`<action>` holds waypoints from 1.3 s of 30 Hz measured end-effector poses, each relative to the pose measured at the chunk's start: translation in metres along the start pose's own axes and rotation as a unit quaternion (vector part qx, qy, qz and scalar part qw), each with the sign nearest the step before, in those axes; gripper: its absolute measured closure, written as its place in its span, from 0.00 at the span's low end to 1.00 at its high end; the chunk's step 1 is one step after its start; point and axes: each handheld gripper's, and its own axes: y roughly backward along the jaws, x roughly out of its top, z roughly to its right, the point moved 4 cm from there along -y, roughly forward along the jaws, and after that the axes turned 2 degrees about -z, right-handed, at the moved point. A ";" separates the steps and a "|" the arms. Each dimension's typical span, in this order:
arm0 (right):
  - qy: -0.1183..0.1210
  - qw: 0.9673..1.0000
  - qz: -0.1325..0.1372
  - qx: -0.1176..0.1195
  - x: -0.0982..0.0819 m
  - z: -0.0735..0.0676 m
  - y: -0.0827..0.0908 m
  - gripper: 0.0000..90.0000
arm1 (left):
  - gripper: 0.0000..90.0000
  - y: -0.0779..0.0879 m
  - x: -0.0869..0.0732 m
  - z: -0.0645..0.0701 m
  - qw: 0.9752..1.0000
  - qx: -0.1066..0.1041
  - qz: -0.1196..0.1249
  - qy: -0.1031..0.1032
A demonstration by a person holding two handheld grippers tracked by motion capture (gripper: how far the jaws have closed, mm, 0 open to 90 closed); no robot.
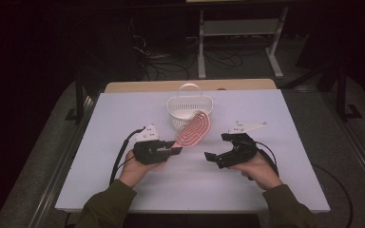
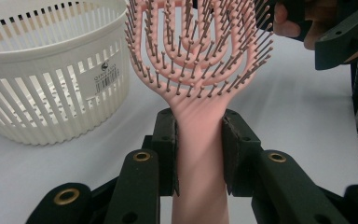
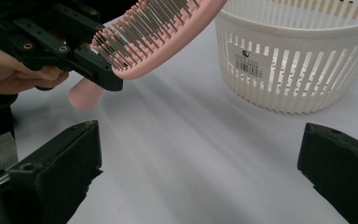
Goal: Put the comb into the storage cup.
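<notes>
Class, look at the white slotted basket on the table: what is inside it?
The basket shows no contents: through its open top and slots, white walls and floor appear. The pink hairbrush, held by the left gripper, hides the near part.

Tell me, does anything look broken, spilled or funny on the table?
Nothing stands out. The left gripper holds the pink plastic hairbrush by its handle, and its bristles look whole. The white slotted plastic basket stands upright on the white table. The right gripper is open with nothing in it.
</notes>
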 end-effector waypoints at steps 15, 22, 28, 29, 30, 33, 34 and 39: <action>-0.006 1.000 0.008 0.009 0.009 -0.002 -0.001 0.00 | 0.78 0.002 0.001 -0.002 1.000 0.006 0.002 -0.002; -0.007 1.000 0.011 0.012 0.017 -0.003 -0.007 0.00 | 0.78 0.003 0.000 -0.002 1.000 0.009 0.004 -0.002; -0.008 1.000 0.015 0.017 0.023 -0.004 -0.010 0.00 | 0.78 0.003 0.000 -0.003 1.000 0.012 0.007 -0.001; -0.009 1.000 0.016 0.018 0.024 -0.004 -0.010 0.00 | 0.78 0.003 0.000 -0.003 1.000 0.013 0.008 0.000; -0.009 1.000 0.018 0.019 0.026 -0.003 -0.010 0.00 | 0.78 0.003 0.000 -0.003 1.000 0.014 0.008 0.000; -0.010 1.000 0.021 0.021 0.029 -0.003 -0.011 0.00 | 0.78 0.003 -0.001 -0.003 1.000 0.016 0.007 0.001; -0.011 0.999 0.022 0.021 0.031 -0.003 -0.011 0.00 | 0.78 0.003 -0.001 -0.002 1.000 0.016 0.008 0.001; -0.009 0.999 0.026 0.025 0.037 -0.004 -0.014 0.00 | 0.78 0.004 0.000 -0.001 1.000 0.018 0.011 0.001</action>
